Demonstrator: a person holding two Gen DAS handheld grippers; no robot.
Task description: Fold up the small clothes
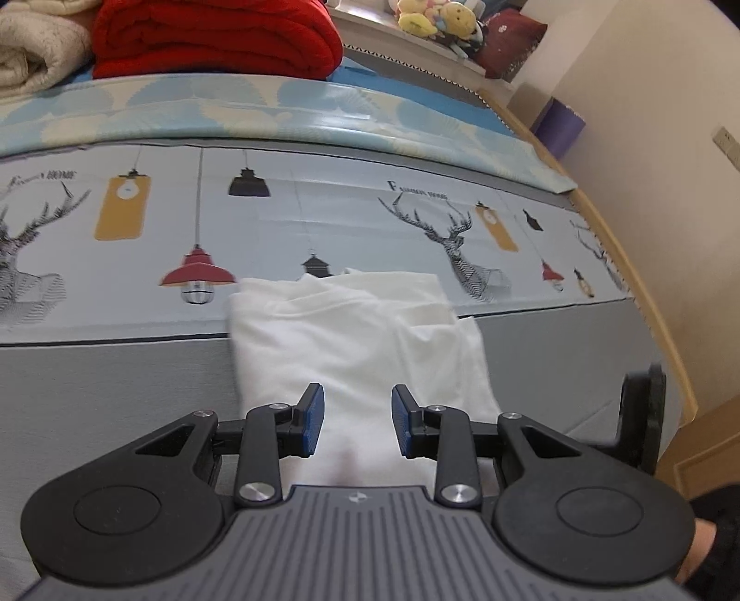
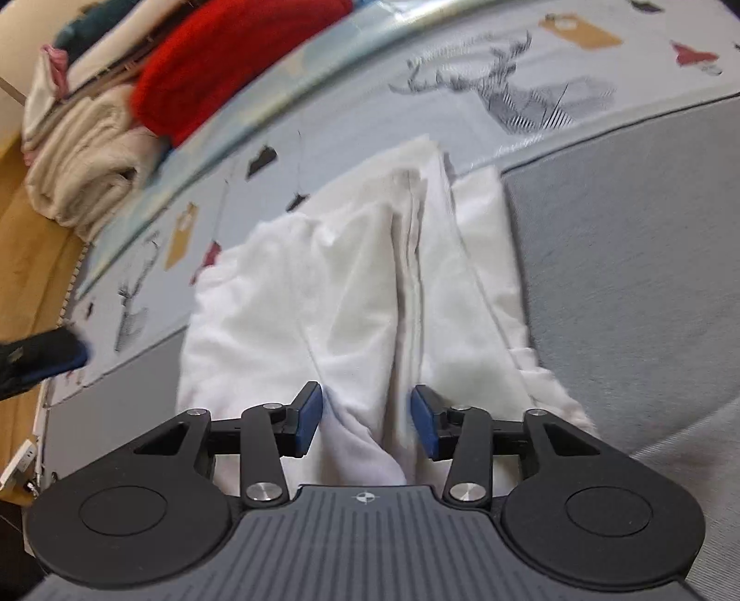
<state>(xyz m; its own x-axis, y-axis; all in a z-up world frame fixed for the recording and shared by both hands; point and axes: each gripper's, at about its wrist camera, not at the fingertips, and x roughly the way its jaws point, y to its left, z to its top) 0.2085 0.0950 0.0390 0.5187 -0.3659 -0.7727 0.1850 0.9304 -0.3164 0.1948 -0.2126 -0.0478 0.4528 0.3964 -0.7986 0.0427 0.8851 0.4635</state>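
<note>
Near end of white garment (image 2: 351,296) behind claw housing, blurred.

The printed sheet (image 1: 296,203) carries the word "HOME" near a deer drawing; the lettering beside it is unreadable.

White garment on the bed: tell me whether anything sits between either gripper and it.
Nothing visible does. The white garment lies directly under the open left gripper, and in the right wrist view it fills the space ahead of the open right gripper. The red blanket lies far behind it.
</note>
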